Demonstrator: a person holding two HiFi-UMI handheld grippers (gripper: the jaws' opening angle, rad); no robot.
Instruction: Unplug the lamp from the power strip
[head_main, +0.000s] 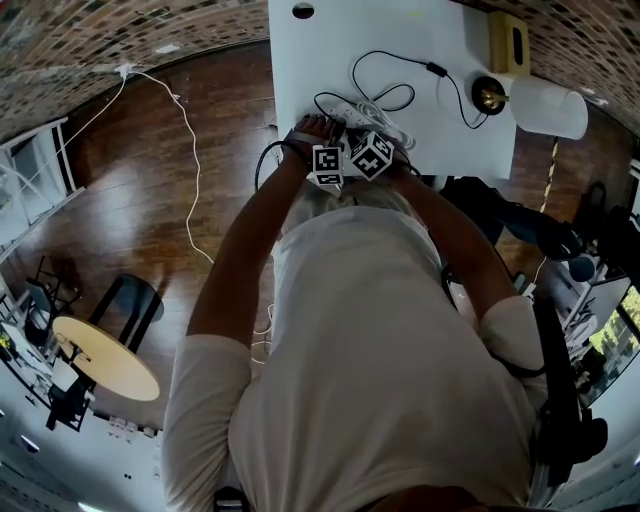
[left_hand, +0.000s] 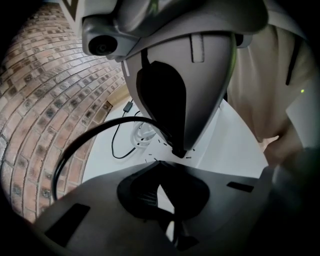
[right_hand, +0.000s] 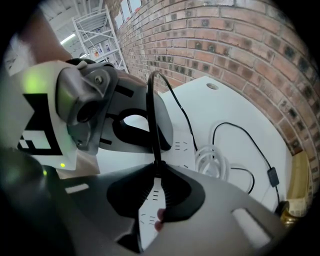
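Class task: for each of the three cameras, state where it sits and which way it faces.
Head view: on the person's head, facing steeply down over shirt, arms and the white table.
Left gripper view: on the left gripper, looking along its shut jaws at the right gripper, brick wall at left.
Right gripper view: on the right gripper, looking along jaws closed on the black cord; left gripper beyond.
Shared: both gripper views show the coiled white cable.

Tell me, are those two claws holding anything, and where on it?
The right claw pinches the black lamp cord at its plug end, right above the white power strip. The left claw is shut, with nothing seen between its jaws.
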